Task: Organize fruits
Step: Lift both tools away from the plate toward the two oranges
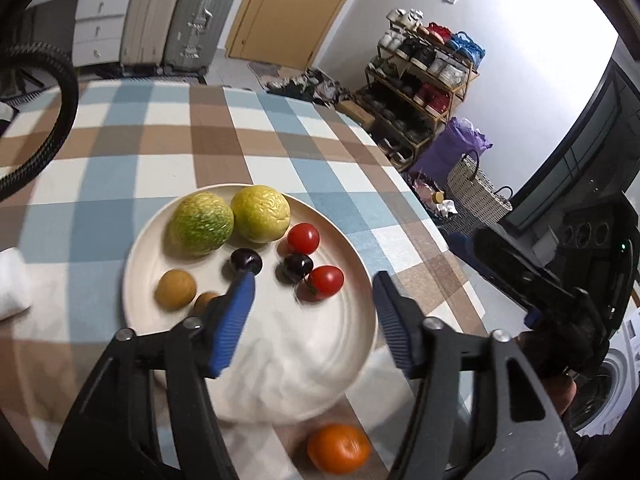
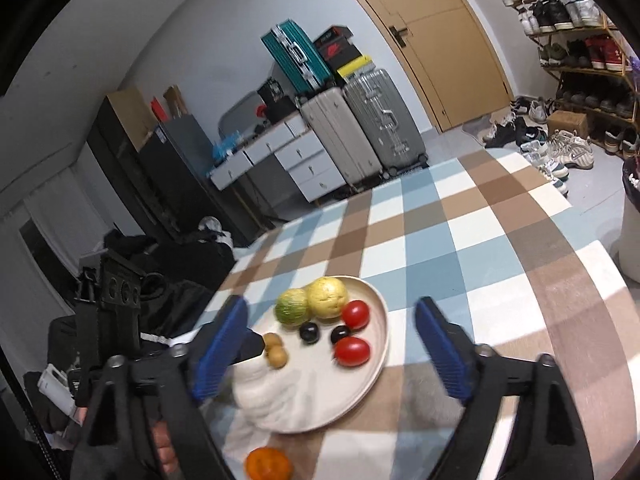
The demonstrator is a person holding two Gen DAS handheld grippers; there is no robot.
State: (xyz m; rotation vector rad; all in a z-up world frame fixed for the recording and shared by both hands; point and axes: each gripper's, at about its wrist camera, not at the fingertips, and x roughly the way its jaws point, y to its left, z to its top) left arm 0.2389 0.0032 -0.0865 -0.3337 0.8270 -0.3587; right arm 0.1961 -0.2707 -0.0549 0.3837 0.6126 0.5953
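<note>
Checked tablecloth carries our plate, fruit grouped by kind; orange lies outside. We hold left gripper and right gripper wide, empty.

Blue-brown checked tablecloth, cream plate

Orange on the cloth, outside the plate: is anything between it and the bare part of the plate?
Nothing visible. The orange lies just off the plate rim, and the plate's near half is bare; the other fruit sits on the far side. Both the left gripper and right gripper are open and empty.
</note>
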